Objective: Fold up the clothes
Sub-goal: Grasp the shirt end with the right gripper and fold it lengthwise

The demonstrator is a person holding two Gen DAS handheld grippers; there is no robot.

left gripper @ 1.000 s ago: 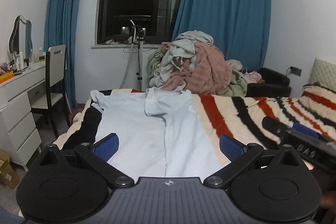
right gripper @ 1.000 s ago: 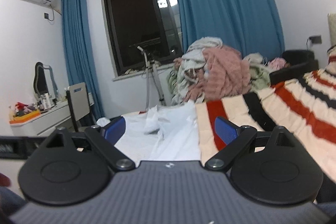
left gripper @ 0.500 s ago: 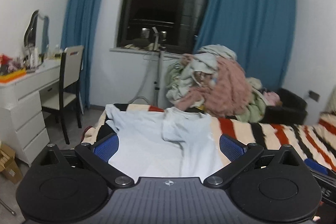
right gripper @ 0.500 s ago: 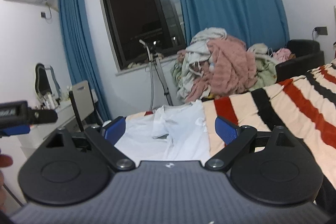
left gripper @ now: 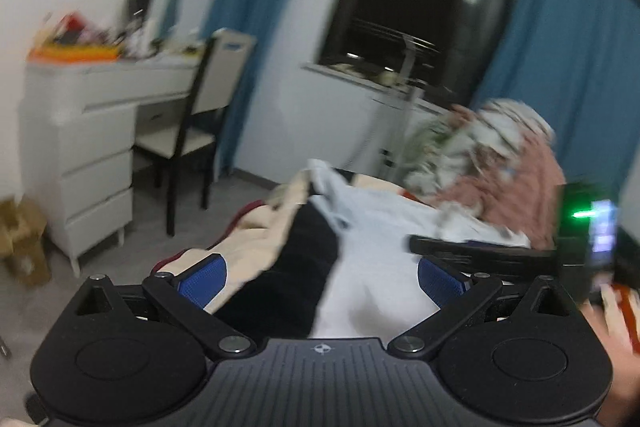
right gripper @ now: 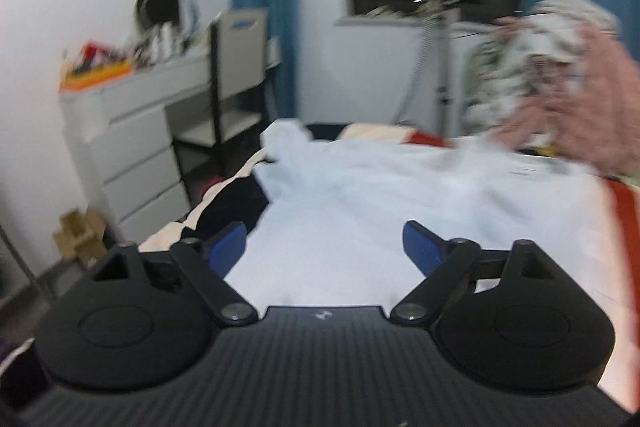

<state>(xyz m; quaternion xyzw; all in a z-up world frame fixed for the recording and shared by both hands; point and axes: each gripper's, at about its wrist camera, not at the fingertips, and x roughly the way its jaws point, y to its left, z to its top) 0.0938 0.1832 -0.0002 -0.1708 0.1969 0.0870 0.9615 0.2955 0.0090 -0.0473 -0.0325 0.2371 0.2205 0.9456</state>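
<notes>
A pale blue shirt [right gripper: 360, 195] lies spread flat on the striped bedspread [left gripper: 256, 239], one sleeve bunched at its far left corner [right gripper: 284, 135]. In the left wrist view the same shirt [left gripper: 372, 235] shows to the right of a black stripe. My left gripper [left gripper: 322, 277] hovers open above the shirt's left edge, nothing between its blue pads. My right gripper [right gripper: 326, 241] is open too, low over the middle of the shirt. The right gripper's black body [left gripper: 480, 251] also crosses the left wrist view at the right, with a hand [left gripper: 616, 315] below it. Both views are blurred.
A heap of unfolded clothes [right gripper: 560, 75] rises at the far end of the bed, pink and white. A white dresser [left gripper: 80, 147] with a chair [left gripper: 200, 123] stands left of the bed, and a cardboard box [right gripper: 80, 235] sits on the floor. Blue curtains frame a dark window [left gripper: 420, 19].
Both grippers have swung left and dipped toward the bed; the dresser and chair now fill the left of both views. The shirt looks nearer. Both stay open.
</notes>
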